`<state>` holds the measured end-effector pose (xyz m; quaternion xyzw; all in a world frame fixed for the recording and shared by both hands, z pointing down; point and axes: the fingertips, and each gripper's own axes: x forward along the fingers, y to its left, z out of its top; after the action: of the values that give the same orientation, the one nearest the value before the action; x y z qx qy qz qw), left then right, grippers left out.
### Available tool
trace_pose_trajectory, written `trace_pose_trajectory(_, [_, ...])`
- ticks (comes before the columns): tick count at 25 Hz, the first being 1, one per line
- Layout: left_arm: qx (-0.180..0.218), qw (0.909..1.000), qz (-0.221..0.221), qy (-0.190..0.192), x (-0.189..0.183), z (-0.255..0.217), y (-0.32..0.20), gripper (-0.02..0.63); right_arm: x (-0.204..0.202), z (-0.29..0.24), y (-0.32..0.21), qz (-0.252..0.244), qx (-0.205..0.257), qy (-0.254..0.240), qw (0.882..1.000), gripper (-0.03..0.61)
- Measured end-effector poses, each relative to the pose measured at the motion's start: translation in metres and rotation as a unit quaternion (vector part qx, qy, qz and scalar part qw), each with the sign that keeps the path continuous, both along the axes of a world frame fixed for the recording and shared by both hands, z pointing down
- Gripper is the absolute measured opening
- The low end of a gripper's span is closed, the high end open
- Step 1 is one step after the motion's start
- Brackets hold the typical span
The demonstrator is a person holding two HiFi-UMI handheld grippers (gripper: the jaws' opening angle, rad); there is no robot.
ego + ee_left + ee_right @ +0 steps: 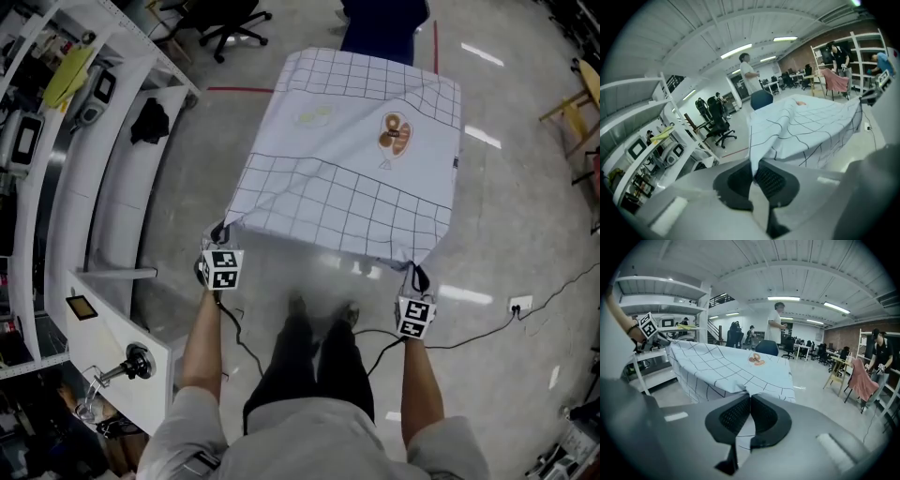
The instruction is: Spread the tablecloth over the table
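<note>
A pale blue tablecloth (352, 159) with a dark grid and a brown motif (396, 134) lies draped over the table, its near edge lifted off the front. My left gripper (219, 232) is shut on the cloth's near left corner. My right gripper (414, 275) is shut on the near right corner. In the left gripper view the cloth (806, 126) runs from between the black pads (771, 180) out over the table. In the right gripper view the cloth (726, 366) is pinched the same way between the pads (736, 414). The table itself is hidden under the cloth.
White shelving (103, 178) with equipment stands along the left. A person's legs (314, 356) are under me, in front of the table. Cables and a power strip (519, 304) lie on the floor at right. An office chair (230, 23) and a blue chair (380, 28) stand beyond the table.
</note>
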<state>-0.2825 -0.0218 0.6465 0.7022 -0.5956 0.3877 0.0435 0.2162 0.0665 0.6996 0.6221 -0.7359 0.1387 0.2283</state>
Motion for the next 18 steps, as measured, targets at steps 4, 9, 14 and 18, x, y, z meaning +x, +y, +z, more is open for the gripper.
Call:
trace_pose_trajectory(4, [0.015,0.9994,0.021,-0.024,0.004,0.005,0.004,0.023,-0.005,-0.004,-0.009,0.007,0.005,0.008,1.0,0.009])
trace_pose_trajectory(9, [-0.055,0.9958,-0.026,0.069,0.0,0.072,0.012,0.023,-0.002,0.006,-0.006,0.035,-0.011,0.012,0.999,0.009])
trace_pose_trajectory(14, [-0.066,0.9917,-0.041,0.102,0.018,0.099,0.022,0.094,-0.006,0.018,-0.008,0.041,-0.022,0.005,0.999,0.091])
trace_pose_trajectory(18, [-0.074,0.9887,-0.045,0.122,0.02,0.104,0.037,0.166,-0.01,0.012,-0.006,0.043,-0.017,0.006,0.999,0.115])
